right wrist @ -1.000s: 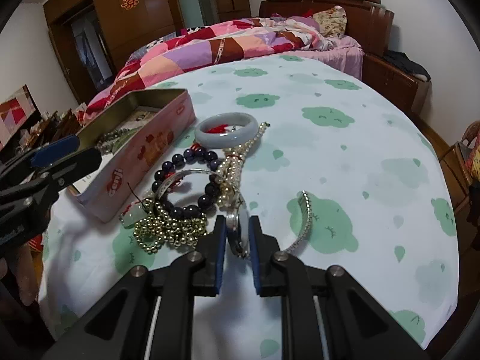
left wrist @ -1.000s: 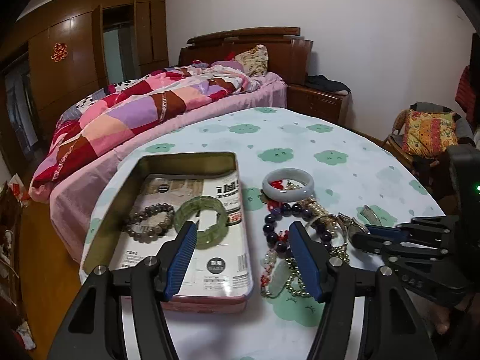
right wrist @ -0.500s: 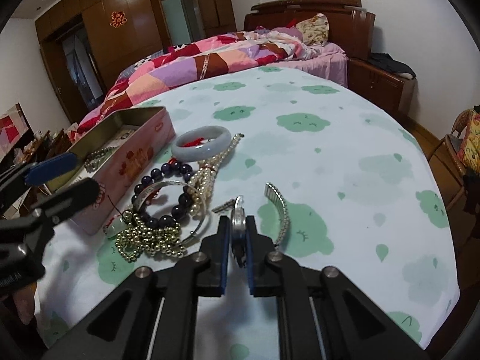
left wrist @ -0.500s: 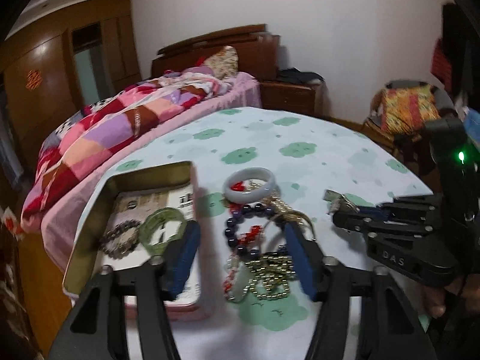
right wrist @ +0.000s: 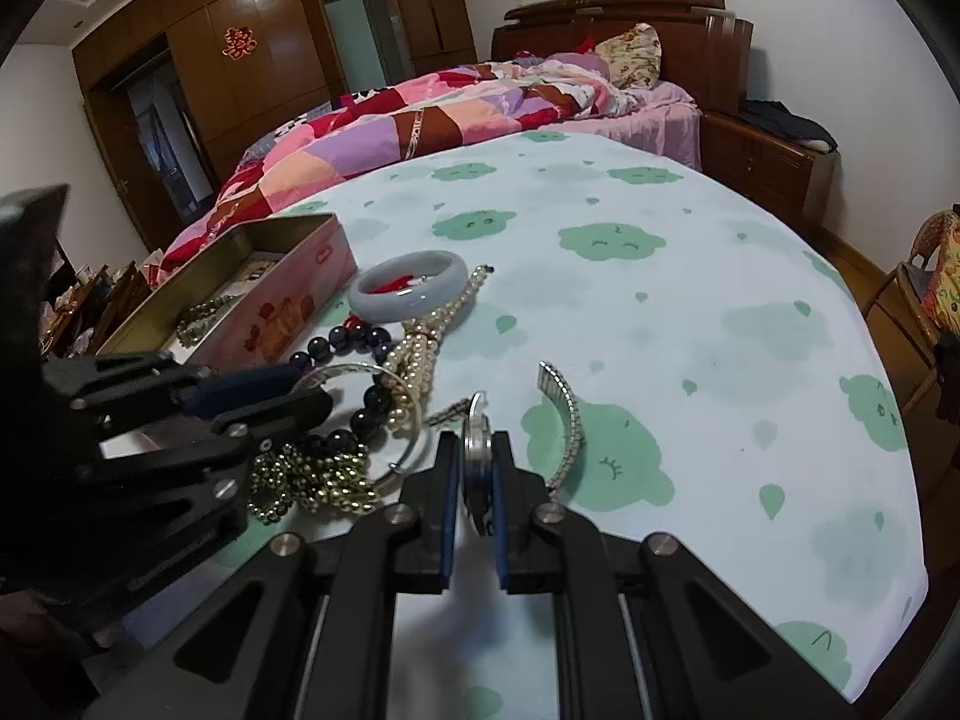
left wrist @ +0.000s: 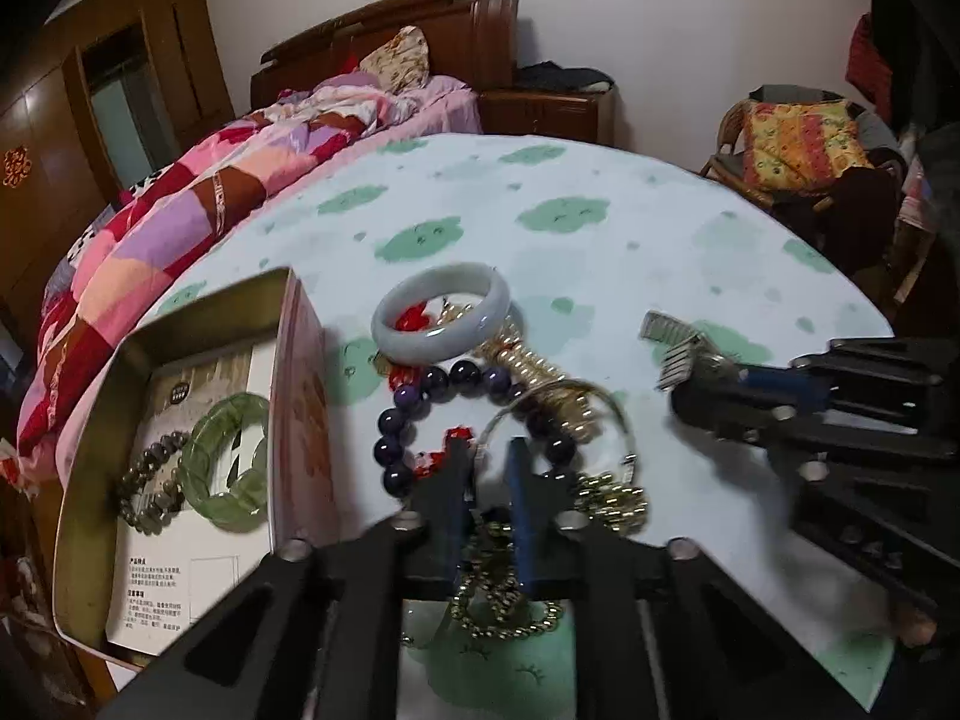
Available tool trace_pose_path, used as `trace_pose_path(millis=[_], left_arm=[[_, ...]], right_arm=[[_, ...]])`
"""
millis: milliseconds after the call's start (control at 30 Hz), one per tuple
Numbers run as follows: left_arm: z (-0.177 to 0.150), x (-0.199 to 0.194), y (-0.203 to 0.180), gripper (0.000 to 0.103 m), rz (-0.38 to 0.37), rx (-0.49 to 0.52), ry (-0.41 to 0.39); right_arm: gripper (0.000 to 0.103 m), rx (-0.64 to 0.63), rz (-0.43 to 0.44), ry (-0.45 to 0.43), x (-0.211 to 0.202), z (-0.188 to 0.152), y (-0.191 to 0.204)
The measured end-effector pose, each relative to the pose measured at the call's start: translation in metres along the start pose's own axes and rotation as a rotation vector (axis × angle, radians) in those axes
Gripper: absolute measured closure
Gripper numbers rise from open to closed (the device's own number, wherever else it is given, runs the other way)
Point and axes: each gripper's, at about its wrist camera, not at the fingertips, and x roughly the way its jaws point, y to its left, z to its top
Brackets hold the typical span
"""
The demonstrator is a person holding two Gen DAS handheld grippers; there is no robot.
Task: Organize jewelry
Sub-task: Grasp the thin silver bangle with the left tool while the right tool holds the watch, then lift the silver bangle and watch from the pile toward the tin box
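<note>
My left gripper (left wrist: 486, 450) is down in the jewelry pile, its jaws closing to a narrow gap on the thin silver bangle (left wrist: 600, 414). Around it lie a purple bead bracelet (left wrist: 396, 420), a gold bead chain (left wrist: 612, 498) and a white jade bangle (left wrist: 441, 312). Left of the pile, the open tin (left wrist: 84, 450) holds a green bangle (left wrist: 231, 462) and a grey bead bracelet (left wrist: 150, 480). My right gripper (right wrist: 477, 444) is shut on a watch face (right wrist: 477, 420), and the metal watch band (right wrist: 567, 420) trails onto the cloth. A pearl strand (right wrist: 420, 348) lies beside the pile.
The round table (right wrist: 690, 312) wears a white cloth with green clouds. A bed with a patchwork quilt (right wrist: 420, 120) stands just behind it. A wicker chair with a yellow cushion (left wrist: 798, 144) is at the right, and wooden wardrobes (right wrist: 198, 78) line the back wall.
The left gripper moved right from over the tin to the pile, dropped lower, and its wide-open jaws closed. The right gripper stayed nearly in place, still holding the watch.
</note>
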Motion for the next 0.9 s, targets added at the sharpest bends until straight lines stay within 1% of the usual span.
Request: trace_pose_path(millis=[133,233,400,467,900], left_arm=[[-0.001,-0.014,0.004,0.099,-0.033,-0.034,-0.026],[-0.002,-0.033,0.005,0.099,-0.068,-0.066,-0.067],[0.002,-0.061,0.009,0.099,-0.089,-0.094,-0.134],[0.004,-0.067,0.01,0.099,-0.085,-0.095,-0.149],[0.002,-0.071,0.014,0.099,-0.054,-0.097,-0.154]], right_arm=[[0.091,0.001,0.0,-0.006,-0.001,0.0,0.0],[0.091,0.002,0.0,-0.014,-0.002,0.0,0.0],[0.091,0.003,0.0,-0.016,-0.003,0.0,-0.001],[0.091,0.003,0.0,-0.017,-0.003,-0.001,-0.001],[0.091,-0.002,0.009,-0.044,-0.008,-0.001,0.001]])
